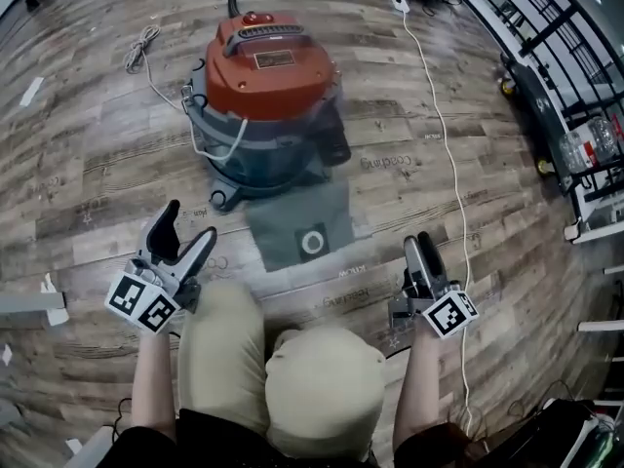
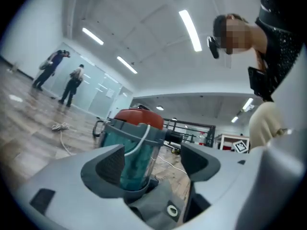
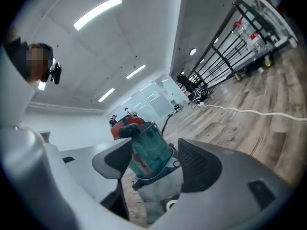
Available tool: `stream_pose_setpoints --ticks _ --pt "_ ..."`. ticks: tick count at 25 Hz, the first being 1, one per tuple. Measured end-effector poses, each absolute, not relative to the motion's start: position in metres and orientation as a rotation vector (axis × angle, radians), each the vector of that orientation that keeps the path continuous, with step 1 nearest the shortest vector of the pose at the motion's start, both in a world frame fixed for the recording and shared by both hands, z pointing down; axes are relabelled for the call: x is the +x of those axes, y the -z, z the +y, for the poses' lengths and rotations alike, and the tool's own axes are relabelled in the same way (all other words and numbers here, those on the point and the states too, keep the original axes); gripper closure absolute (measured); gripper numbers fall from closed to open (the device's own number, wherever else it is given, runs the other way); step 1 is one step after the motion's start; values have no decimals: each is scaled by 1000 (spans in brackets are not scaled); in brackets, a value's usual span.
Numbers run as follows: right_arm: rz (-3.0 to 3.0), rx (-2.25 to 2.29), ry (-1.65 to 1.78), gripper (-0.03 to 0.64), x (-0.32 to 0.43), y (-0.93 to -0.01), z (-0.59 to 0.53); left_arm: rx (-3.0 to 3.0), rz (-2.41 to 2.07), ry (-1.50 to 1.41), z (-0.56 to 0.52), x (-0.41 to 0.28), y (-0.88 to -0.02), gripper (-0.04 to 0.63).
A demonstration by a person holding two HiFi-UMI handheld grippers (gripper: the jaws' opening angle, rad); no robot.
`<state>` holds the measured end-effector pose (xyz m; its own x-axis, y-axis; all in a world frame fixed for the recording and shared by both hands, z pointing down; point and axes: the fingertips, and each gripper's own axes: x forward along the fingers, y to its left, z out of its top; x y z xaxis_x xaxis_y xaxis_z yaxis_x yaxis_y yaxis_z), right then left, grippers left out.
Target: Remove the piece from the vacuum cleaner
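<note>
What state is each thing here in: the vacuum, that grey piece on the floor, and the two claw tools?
vacuum cleaner: upright on the floor, red lid on.
grey piece: flat on the floor in front of it, ring facing up.
left gripper: open, holding nothing.
right gripper: open, holding nothing.

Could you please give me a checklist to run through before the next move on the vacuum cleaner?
1. Left gripper open, nothing between its jaws: ok.
2. Right gripper open, nothing between its jaws: ok.
3. Vacuum cleaner upright with its orange lid on: ok.
4. Grey bag lying flat on the floor in front of the vacuum cleaner: ok.
5. Grey bag fully free of the vacuum cleaner: cannot tell; its far edge reaches the base.
6. White cable clear of the right gripper: not ok; it runs close beside it.
</note>
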<state>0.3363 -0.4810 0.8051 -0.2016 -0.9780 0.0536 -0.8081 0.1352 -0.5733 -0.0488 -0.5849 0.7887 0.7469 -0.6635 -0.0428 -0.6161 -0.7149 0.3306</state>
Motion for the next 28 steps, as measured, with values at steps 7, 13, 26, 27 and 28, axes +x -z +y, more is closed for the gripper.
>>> stream_pose_setpoints --ticks 7,13,26,27,28 --pt "2122 -1569 835 606 304 -844 -488 2687 -1001 -64 -577 -59 -851 588" --pt "2236 -1541 764 606 270 -836 -509 2774 -914 -85 -574 -29 -847 588" --pt "2347 -1499 678 606 254 -820 -508 2815 -855 -73 -575 -9 -834 588" --pt "2355 -1502 673 606 253 -820 -507 2817 -852 -73 -575 -9 -834 588" --pt "2363 -1503 668 607 252 -820 -506 2820 -849 -76 -575 -8 -834 588"
